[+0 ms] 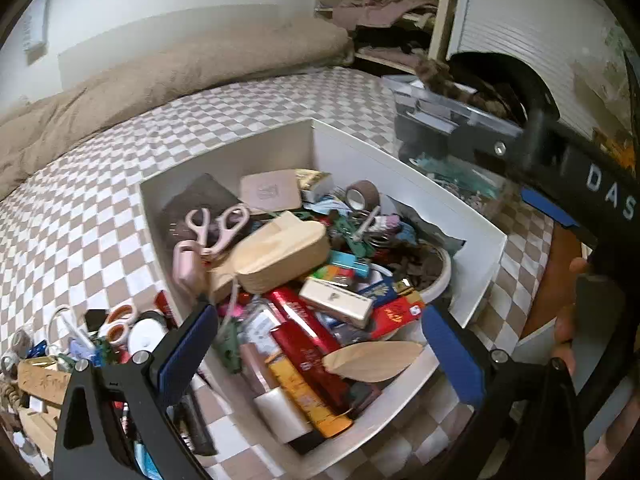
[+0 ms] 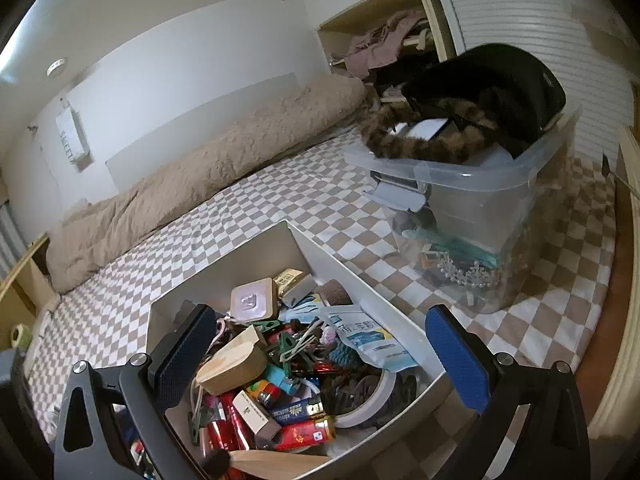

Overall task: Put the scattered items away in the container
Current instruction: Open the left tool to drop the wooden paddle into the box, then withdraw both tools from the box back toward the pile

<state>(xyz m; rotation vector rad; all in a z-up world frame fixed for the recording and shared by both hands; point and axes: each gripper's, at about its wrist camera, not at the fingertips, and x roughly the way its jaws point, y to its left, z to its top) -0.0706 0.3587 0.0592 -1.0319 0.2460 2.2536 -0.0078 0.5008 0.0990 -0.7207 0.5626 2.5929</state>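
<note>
White box (image 1: 404,176): it is sitting on the checked bed cover (image 1: 100,208), and its long side is running from the near edge away toward the brown blanket (image 1: 160,76).
Wooden boat shape (image 1: 372,360): it is lying flat at the near end of the box, with its pointed tip pointing right.
Pink scissors (image 1: 218,224): they are lying on the pile with the handles pointing to the far end.
Left gripper (image 1: 320,352): its blue pads are standing wide apart over the near end of the box, holding nothing.
Right gripper (image 2: 320,356): it is also hanging wide open over the box, with nothing between its pads (the left one's view is showing a hand (image 1: 568,320) on its handle).
How the box looks: it is heaped full with red packs, tape rolls, clips and small boxes.
Loose things (image 1: 80,344): more are lying on the cover just left of the box.
Clear tub (image 2: 480,208): it is standing near the box, to its right.
</note>
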